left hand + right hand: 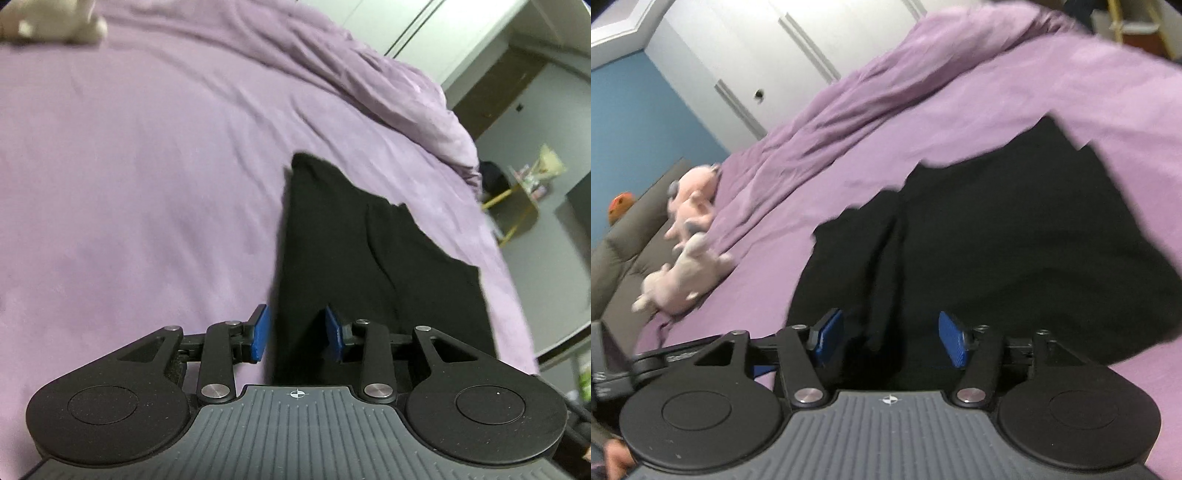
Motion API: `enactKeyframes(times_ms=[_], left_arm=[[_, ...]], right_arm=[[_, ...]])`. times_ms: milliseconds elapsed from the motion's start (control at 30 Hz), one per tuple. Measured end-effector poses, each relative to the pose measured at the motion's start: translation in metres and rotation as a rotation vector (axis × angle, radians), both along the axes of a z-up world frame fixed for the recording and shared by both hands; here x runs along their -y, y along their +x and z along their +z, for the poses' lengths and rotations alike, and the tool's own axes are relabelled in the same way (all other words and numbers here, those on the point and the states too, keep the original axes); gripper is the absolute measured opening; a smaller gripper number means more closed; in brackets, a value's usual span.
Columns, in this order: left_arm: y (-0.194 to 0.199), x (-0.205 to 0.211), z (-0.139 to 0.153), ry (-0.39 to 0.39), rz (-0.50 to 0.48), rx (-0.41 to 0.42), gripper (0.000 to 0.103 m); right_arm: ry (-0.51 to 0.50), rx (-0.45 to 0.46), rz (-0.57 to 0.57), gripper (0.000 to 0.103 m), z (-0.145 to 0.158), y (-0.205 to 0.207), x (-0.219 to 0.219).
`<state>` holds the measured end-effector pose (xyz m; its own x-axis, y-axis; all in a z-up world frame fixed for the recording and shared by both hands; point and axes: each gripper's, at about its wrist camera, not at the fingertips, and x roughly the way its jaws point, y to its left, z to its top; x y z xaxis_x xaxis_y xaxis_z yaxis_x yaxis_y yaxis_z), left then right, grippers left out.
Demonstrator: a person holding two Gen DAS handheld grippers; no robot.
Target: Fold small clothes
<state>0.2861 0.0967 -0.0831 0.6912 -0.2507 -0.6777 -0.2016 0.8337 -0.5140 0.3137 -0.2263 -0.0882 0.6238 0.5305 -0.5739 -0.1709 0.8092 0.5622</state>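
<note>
A black garment (369, 258) lies spread flat on the purple bedspread (147, 184). In the left wrist view my left gripper (297, 332) hovers over the garment's near left edge. Its blue pads (260, 334) stand apart and grip nothing, so it is open. In the right wrist view the same black garment (997, 240) shows a raised fold running toward me. My right gripper (892, 339) is open wide above that fold, and its pads (955, 341) are clear of the cloth.
A bunched purple duvet (406, 92) runs along the bed's far side. A cream soft toy (55, 22) sits at the far left. Pink plush toys (687, 251) lie by a grey pillow (628, 240). A small yellow-legged table (517, 206) stands beyond the bed's edge.
</note>
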Motion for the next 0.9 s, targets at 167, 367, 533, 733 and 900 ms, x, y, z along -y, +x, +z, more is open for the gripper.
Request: enactKeyframes(times_ms=[167,367,533,733,900], left_arm=[[0.004,0.005,-0.011,-0.103,-0.059,-0.024,0.053],[-0.006,-0.019,-0.011,-0.185,0.013,0.007,0.052],[-0.001,-0.027,-0.006,-0.035,0.138,-0.043,0.052],[0.016,-0.022,-0.020,-0.149,0.194,-0.044,0.052],[0.016,-0.026,-0.028,-0.305,0.118,-0.006,0.052]], right_arm=[[0.045,-0.091,0.059,0.054,-0.019,0.013,-0.015],[-0.060,-0.044,0.130,0.031,-0.020,0.012,-0.024],[0.051,-0.027,0.021,0.053,-0.010,0.025,-0.003],[0.121,-0.110,0.023,0.055,-0.025,0.059,-0.016],[0.096,-0.083,0.057,0.036,-0.025,0.068,-0.033]])
